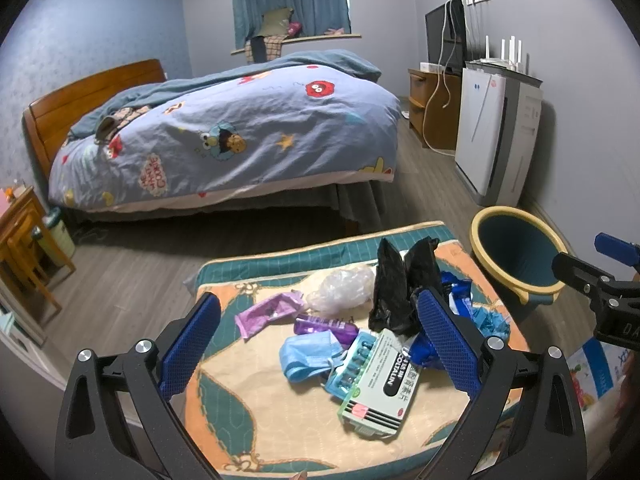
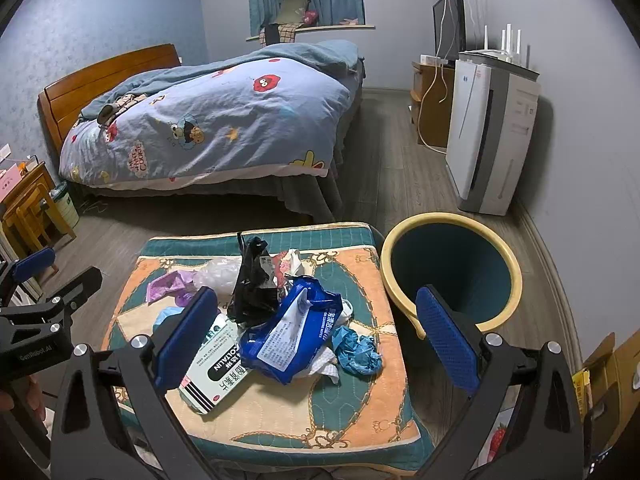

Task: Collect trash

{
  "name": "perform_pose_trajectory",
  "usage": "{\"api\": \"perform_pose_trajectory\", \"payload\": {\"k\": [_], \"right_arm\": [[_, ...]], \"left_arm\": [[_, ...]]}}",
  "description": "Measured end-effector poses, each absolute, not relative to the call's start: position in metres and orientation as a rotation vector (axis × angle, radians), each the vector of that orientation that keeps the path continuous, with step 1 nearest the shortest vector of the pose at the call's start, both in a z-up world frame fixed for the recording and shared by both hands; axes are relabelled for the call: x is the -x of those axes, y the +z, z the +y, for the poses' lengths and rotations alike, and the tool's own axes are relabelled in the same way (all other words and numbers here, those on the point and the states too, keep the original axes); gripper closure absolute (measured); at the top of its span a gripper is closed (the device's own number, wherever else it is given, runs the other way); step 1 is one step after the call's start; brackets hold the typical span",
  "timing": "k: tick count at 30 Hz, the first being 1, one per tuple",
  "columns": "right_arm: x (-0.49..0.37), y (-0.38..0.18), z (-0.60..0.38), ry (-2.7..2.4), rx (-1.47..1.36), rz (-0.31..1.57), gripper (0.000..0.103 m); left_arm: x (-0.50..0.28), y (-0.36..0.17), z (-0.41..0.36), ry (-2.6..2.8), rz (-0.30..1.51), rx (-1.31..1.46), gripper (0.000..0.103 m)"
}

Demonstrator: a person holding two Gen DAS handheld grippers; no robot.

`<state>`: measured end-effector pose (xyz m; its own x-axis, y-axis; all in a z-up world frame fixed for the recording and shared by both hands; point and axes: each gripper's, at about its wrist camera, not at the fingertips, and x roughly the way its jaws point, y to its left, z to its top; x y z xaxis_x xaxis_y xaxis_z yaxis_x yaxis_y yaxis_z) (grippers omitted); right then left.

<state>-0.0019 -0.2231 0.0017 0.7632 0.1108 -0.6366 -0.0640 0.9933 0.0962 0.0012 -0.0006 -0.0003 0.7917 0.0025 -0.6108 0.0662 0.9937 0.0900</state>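
Note:
Trash lies piled on a patterned cushioned stool (image 1: 248, 412) (image 2: 360, 280): a white medicine box (image 1: 384, 384) (image 2: 212, 372), a blue face mask (image 1: 308, 354), a purple wrapper (image 1: 266, 312), a clear plastic bag (image 1: 344, 288), a black bag (image 1: 394, 284) (image 2: 254, 284), a blue wipes packet (image 2: 292, 332) and a crumpled blue glove (image 2: 358, 350). A round bin (image 1: 516, 256) (image 2: 452, 268) with a yellow rim stands on the floor right of the stool. My left gripper (image 1: 318, 344) hangs open above the pile. My right gripper (image 2: 316, 336) is open over the stool's right side.
A bed (image 1: 224, 136) with a cartoon duvet fills the room behind the stool. A white air purifier (image 2: 488, 132) and a wooden TV cabinet (image 1: 434, 108) line the right wall. Wooden furniture (image 1: 20, 240) stands at the left. Boxes (image 2: 608, 376) sit at the lower right.

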Motion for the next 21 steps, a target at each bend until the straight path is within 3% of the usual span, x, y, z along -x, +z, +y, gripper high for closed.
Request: {"api": "perform_pose_trajectory", "payload": {"k": [21], "right_arm": [[0.0004,-0.0027,-0.2223,0.095,-0.064,0.704,0.005]], "left_arm": [[-0.0002,-0.0040,0.0003,-0.034,0.662,-0.115,0.005]]}}
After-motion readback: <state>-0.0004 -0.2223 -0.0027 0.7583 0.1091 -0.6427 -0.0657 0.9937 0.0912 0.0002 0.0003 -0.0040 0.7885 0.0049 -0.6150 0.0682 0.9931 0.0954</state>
